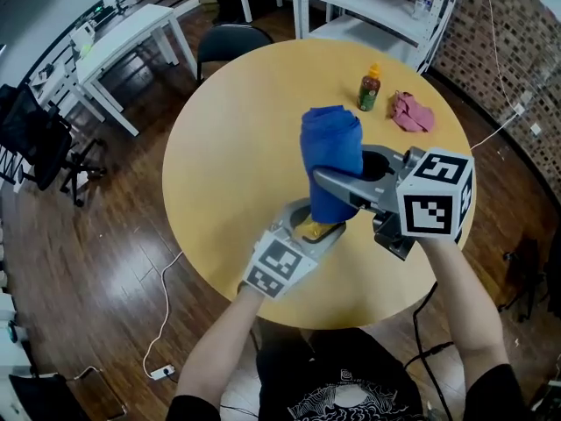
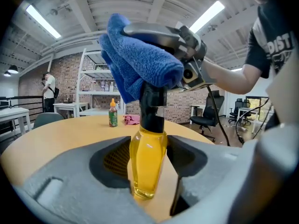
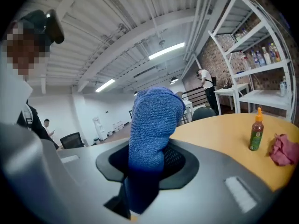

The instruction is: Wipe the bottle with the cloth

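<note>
Nearest the person, by the near edge of the round table (image 1: 223,160), the bottle (image 2: 147,148) of yellow liquid is being held upright by the left gripper (image 2: 149,169). The jaws are being pressed against the bottle's lower sides, one on each side. The bottle's long axis is being kept vertical, with the dark neck pointing straight up and the base pointing down at the tabletop. Just above, the blue cloth (image 3: 152,125) is being pinched between the closed jaws of the right gripper (image 3: 145,167). The cloth is being held folded over the bottle's top, so the cap is being hidden from the head view. Farther across the table, a small sauce bottle (image 1: 369,89) with an orange cap is being left standing upright, well apart from the grippers, and a pink rag (image 1: 410,112) is lying just beside it. Beyond the far edge, a dark chair (image 1: 230,38) and white shelves (image 1: 377,3) are being shown.
</note>
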### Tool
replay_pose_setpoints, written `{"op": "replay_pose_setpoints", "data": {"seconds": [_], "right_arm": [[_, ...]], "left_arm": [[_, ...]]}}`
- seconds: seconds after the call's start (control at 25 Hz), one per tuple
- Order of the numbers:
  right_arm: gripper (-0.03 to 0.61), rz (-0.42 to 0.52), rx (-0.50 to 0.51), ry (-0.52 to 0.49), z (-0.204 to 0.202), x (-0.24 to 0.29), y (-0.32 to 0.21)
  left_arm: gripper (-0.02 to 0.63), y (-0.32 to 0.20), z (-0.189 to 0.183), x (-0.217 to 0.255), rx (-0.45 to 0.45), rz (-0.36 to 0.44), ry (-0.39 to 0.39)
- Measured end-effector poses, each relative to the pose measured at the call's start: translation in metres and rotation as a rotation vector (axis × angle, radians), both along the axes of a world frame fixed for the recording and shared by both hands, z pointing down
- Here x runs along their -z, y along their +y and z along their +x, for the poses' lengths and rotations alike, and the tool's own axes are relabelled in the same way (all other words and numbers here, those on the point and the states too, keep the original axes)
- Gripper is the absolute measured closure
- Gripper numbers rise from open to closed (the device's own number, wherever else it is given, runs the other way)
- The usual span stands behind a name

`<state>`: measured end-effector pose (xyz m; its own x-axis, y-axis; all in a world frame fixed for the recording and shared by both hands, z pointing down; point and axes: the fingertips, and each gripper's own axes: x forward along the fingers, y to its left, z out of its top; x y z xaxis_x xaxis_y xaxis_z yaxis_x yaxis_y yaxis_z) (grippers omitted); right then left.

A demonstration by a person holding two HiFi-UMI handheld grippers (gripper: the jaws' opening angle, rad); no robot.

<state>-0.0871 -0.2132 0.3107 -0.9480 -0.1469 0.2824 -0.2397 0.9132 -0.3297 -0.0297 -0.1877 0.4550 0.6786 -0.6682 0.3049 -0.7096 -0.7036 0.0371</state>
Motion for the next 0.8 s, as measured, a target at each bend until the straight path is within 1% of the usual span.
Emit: {"op": "replay_pose_setpoints", "data": {"seconds": [0.12, 0.2, 0.28, 0.36, 0.4, 0.48, 0.56, 0.68, 0.8], "right_arm": [[0.448, -0.047, -0.046, -0.034, 0.027, -0.006, -0.015], [0.448, -0.057, -0.079, -0.073, 0.043, -0.007, -0.021], [0.448, -0.057, -0.129, -0.108, 0.059, -0.009, -0.028], [0.448, -0.079, -0.188, -0.125, 0.075, -0.018, -0.035], [0.448, -0.095, -0.213, -0.119, 0.084, -0.028, -0.039], [0.448, -0.127, -0.251, -0.074, 0.098, -0.054, -0.043], [0.448, -0.181, -0.271, -0.03, 0.106, -0.084, -0.04], [0.448, -0.285, -0.271, 0.002, 0.103, -0.126, -0.03], [0.448, -0.375, -0.246, 0.015, 0.087, -0.161, -0.014]], "left_arm": [[0.37, -0.002, 0.009, -0.001, 0.008, -0.011, -0.001], [0.37, -0.003, 0.015, -0.004, 0.01, -0.029, 0.002], [0.371, -0.002, 0.017, -0.003, 0.005, -0.039, 0.011], [0.371, -0.001, 0.015, 0.003, 0.012, -0.045, 0.028], [0.371, -0.002, 0.011, 0.008, 0.026, -0.049, 0.045], [0.371, -0.006, -0.002, 0.021, 0.066, -0.05, 0.087], [0.371, -0.011, -0.015, 0.04, 0.098, -0.033, 0.109], [0.371, -0.018, -0.026, 0.077, 0.102, 0.014, 0.117], [0.371, -0.021, -0.025, 0.117, 0.086, 0.069, 0.137]]}}
